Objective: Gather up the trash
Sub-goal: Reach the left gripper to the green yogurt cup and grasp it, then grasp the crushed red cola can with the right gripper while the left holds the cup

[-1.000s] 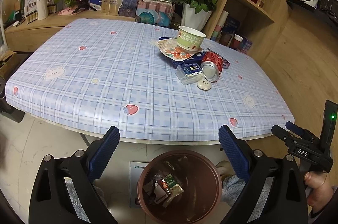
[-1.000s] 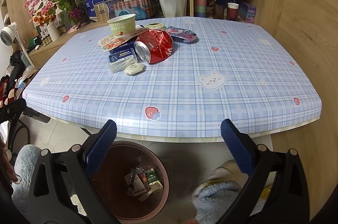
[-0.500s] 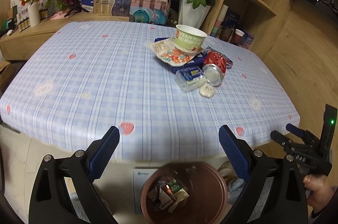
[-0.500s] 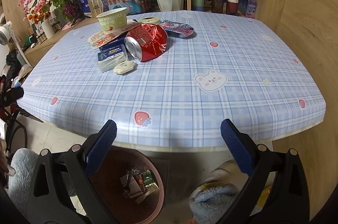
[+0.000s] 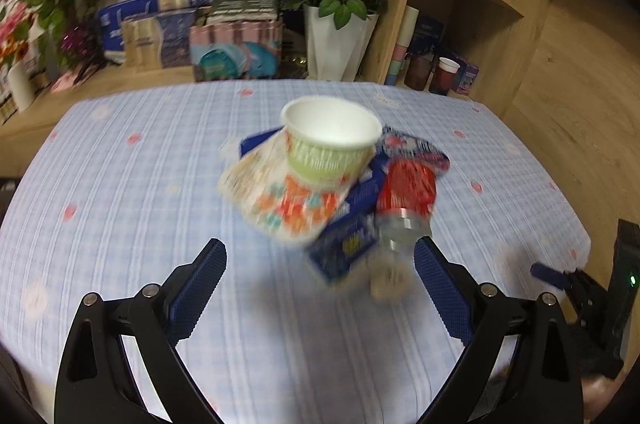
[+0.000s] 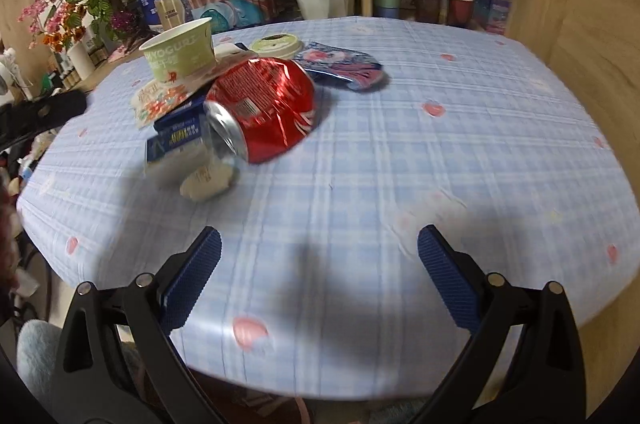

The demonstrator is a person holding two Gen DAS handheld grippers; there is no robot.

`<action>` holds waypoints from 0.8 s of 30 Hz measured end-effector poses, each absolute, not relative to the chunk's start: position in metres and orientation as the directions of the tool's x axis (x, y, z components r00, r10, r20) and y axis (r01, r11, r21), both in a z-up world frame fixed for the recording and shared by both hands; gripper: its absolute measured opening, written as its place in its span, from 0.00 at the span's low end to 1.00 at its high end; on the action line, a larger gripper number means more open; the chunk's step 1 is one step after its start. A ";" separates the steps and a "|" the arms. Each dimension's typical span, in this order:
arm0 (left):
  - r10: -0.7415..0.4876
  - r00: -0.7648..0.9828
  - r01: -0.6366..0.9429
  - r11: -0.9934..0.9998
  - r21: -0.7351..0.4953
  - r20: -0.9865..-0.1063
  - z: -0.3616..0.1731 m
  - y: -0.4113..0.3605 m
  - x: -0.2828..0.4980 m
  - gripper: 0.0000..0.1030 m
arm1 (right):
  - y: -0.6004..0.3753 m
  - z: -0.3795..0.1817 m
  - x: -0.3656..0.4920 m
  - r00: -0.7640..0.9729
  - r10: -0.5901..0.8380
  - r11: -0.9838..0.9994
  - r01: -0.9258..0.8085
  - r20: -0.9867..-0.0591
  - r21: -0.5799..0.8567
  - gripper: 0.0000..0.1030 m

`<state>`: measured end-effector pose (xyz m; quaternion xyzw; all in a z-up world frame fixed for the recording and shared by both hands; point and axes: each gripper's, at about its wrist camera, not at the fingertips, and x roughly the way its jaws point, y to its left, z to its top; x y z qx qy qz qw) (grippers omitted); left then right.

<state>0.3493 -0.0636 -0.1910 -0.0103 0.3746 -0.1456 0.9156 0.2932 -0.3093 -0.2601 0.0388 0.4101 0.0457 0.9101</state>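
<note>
A dented red can lies on its side amid wrappers beside a green yogurt cup on the table, ahead of both wide-open, empty grippers, left gripper, right gripper

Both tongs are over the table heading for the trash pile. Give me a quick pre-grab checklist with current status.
1. Left tongs open and empty: ok.
2. Right tongs open and empty: ok.
3. Crushed red can lying on its side, top exposed, reachable: ok.
4. Yogurt cup upright on the flat wrappers; it may tip if those are pulled first: not ok.
5. Small white piece at the near edge of the pile, free to pick: ok.
6. Bin position under the table edge: not in view now, cannot tell.
7. Left view sharpness: blurred from motion, not ok; pause before closing.
</note>
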 end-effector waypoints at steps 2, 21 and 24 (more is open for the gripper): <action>-0.277 0.677 0.270 0.955 -0.120 -0.682 -0.193 -0.070 0.370 0.90 | -0.307 -0.261 0.306 0.656 0.122 0.992 -0.064 -0.745 0.106 0.94; -0.285 0.635 0.316 0.944 -0.095 -0.718 -0.219 -0.093 0.452 0.71 | -0.270 -0.265 0.374 0.626 0.218 0.971 -0.215 -0.749 0.103 0.76; -0.280 0.653 0.330 0.941 -0.068 -0.704 -0.213 -0.088 0.439 0.71 | -0.260 -0.262 0.380 0.626 0.228 0.964 -0.254 -0.745 0.082 0.69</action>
